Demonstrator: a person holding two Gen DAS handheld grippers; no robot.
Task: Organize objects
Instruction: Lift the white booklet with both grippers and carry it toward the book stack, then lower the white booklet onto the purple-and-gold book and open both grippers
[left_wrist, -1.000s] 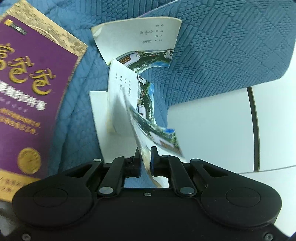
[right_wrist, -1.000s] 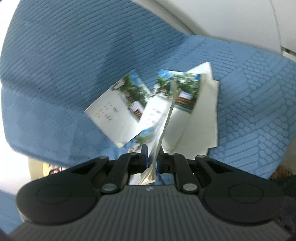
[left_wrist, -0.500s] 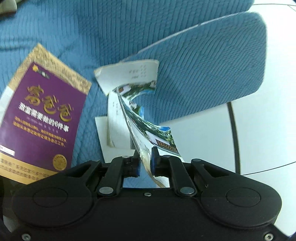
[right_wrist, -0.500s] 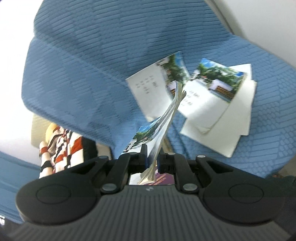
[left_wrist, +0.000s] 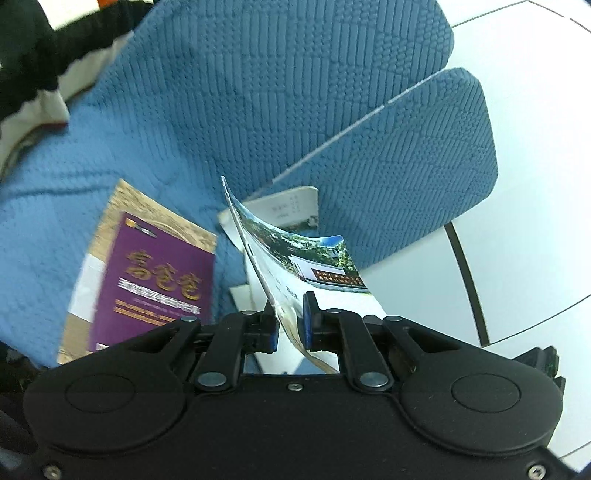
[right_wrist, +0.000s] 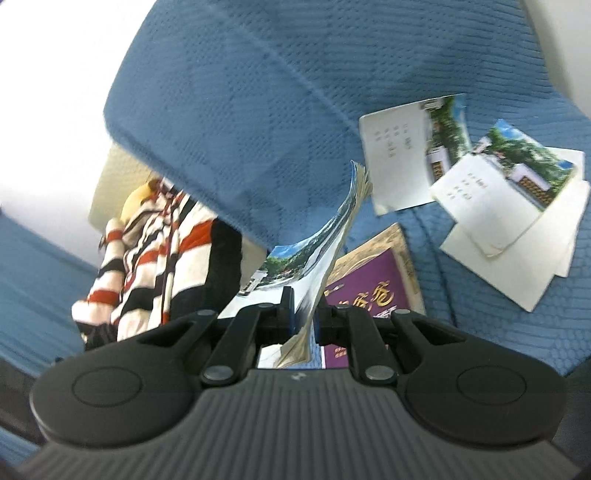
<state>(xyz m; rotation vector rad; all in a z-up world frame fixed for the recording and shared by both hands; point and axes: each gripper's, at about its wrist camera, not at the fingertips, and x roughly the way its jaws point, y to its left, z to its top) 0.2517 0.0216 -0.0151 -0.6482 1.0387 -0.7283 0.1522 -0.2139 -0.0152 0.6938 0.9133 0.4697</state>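
Note:
My left gripper (left_wrist: 290, 314) is shut on the lower edge of a thin booklet (left_wrist: 295, 258) with a landscape photo cover, held edge-up above the blue sofa seat (left_wrist: 184, 129). My right gripper (right_wrist: 306, 310) is likewise shut on a thin photo-cover booklet (right_wrist: 332, 240) that curves upward. Whether it is the same booklet I cannot tell. A purple book with gold lettering (left_wrist: 155, 280) (right_wrist: 373, 291) lies on the seat below. Two more photo booklets (right_wrist: 413, 151) (right_wrist: 506, 173) rest on the seat, one atop white sheets (right_wrist: 524, 266).
A blue quilted cushion (right_wrist: 240, 110) leans over the seat. A red, black and white striped garment (right_wrist: 147, 258) lies at the left in the right wrist view. White tiled floor (left_wrist: 535, 184) shows beyond the sofa's edge.
Both grippers have risen and drawn back from the seat with their booklets still clamped. The booklets on the seat look smaller, and the purple book and striped garment entered the right view.

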